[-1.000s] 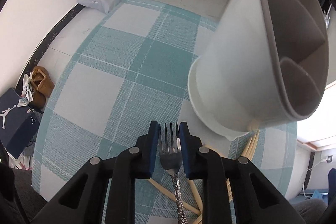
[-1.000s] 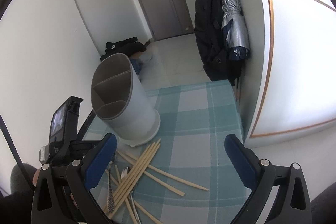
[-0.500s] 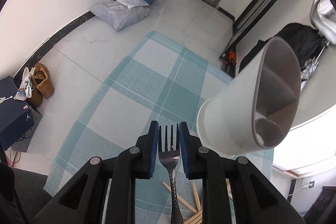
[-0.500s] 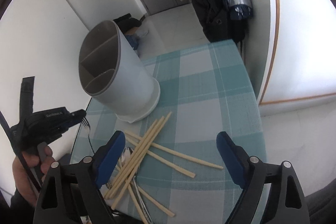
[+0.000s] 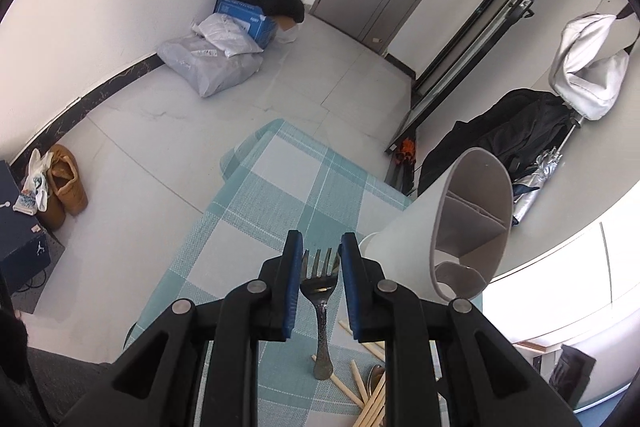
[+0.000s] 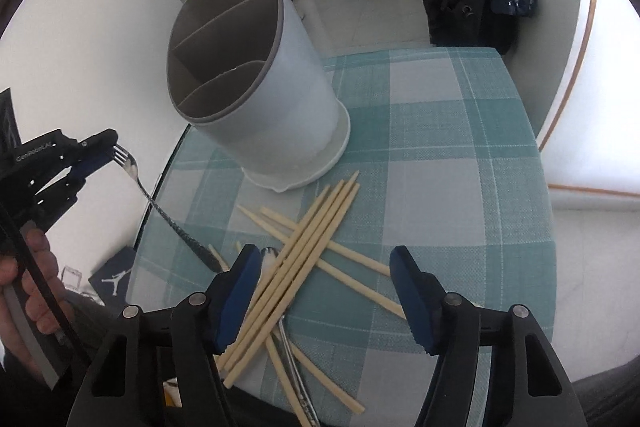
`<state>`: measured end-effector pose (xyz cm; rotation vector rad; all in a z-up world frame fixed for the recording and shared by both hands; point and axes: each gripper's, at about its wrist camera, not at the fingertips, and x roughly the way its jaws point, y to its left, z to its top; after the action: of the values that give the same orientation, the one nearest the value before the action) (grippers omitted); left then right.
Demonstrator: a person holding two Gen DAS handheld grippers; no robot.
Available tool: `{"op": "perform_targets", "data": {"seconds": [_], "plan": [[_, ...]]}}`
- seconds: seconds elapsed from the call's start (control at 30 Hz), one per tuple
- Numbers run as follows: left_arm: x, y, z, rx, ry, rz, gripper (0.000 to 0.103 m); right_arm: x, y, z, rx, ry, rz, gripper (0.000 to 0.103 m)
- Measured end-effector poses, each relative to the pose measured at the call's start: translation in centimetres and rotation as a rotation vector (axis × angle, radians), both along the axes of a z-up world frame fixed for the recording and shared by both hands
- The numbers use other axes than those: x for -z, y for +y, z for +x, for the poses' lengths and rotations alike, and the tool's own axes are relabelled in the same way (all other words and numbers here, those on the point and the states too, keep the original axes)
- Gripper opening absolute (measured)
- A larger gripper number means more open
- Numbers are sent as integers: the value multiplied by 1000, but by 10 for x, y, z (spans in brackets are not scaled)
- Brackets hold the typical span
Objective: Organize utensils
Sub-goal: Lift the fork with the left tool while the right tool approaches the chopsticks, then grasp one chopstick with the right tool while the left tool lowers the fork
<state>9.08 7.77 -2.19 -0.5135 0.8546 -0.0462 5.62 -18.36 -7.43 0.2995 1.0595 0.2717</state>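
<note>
Silver metal fork (image 5: 319,281) sits clamped by its head between the blue pads of the left tool (image 5: 319,259), tines forward, patterned handle hanging down toward the bench (image 6: 440,155). In the right view it slants from left edge to lower centre, lifted clear of the pale wooden chopsticks (image 6: 304,247). The grey divided utensil holder (image 5: 452,239) stands just right of the tines, mouth tilted toward frame right. Right tool (image 6: 324,283), jaws apart and just been closing, empty, straddles the chopstick pile. Judgement: left hand is nearer; the fork must swing handle-down over the holder.
</note>
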Motion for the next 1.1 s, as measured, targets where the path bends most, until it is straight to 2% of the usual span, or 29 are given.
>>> {"op": "perform_targets", "data": {"seconds": [0.23,0.33,0.4,0.43,0.47,0.57,0.67,0.7,0.87,1.1], "plan": [[-11,4,-10,29,-52,-2,15,17,9,28,18,60,-93,48],[-13,5,-13,41,-60,-10,14,26,16,39,23,86,-144,39],[-13,7,-15,49,-63,-15,13,33,20,44,19,98,-139,30],[-13,7,-14,53,-62,-16,9,36,22,45,18,106,-154,29],[-13,7,-15,57,-63,-17,1,38,24,46,21,113,-171,28],[-10,8,-13,70,-49,-26,1,37,28,48,22,100,-185,24],[-6,11,-12,83,-29,-56,1,38,29,50,27,92,-187,16],[-4,12,-10,93,-18,-66,1,38,28,52,40,94,-190,10],[5,14,-9,102,13,-77,1,45,19,57,72,108,-146,5],[-3,9,-8,134,12,-27,0,45,1,59,85,91,-64,4]]}}
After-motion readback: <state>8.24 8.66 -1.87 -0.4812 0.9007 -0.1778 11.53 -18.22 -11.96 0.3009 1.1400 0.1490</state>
